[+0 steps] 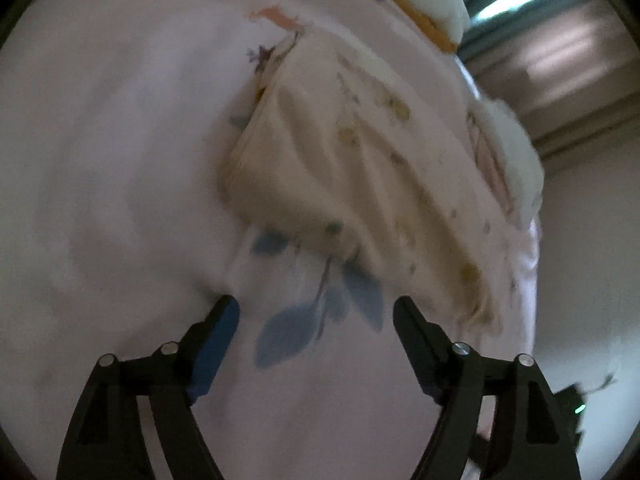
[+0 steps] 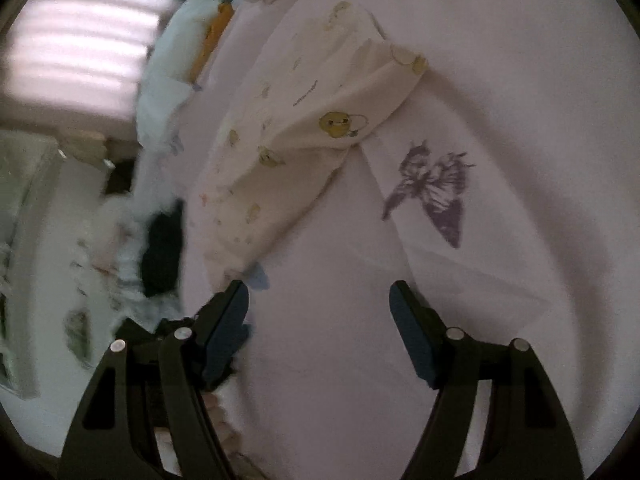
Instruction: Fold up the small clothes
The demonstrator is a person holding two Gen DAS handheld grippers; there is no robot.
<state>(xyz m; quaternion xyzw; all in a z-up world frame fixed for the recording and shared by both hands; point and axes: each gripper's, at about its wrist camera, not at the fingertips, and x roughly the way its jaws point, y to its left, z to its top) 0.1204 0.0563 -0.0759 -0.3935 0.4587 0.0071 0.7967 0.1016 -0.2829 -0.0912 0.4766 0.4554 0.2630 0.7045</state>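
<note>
I judge the fold to be at its start, or between two garments. The cream garment (image 1: 352, 168), printed with small yellow figures, lies rumpled on the pale pink bed sheet (image 1: 120, 160), creased along its length and with one end bunched up, so no neat fold shows on it so far. In the right wrist view the same cream garment (image 2: 296, 128) sits ahead and to the left, beside a purple butterfly print (image 2: 432, 188) on the sheet. Past its far end lie white pieces with an orange edge (image 1: 424, 4) (more clothes or bedding, I cannot tell which). What is left, as I read it, is nearly everything: flatten the garment, bring its sides in, fold it over.

My left hand-held gripper (image 1: 316, 312) stands wide apart with nothing between its fingers; it hangs over the blue leaf print (image 1: 304, 320) just short of the garment's near edge, and whether the fingertips touch the sheet I cannot tell through the blur. My right hand-held gripper (image 2: 320, 292) is likewise spread wide and empty, its left finger just beside the garment's near corner, not gripping it.
</note>
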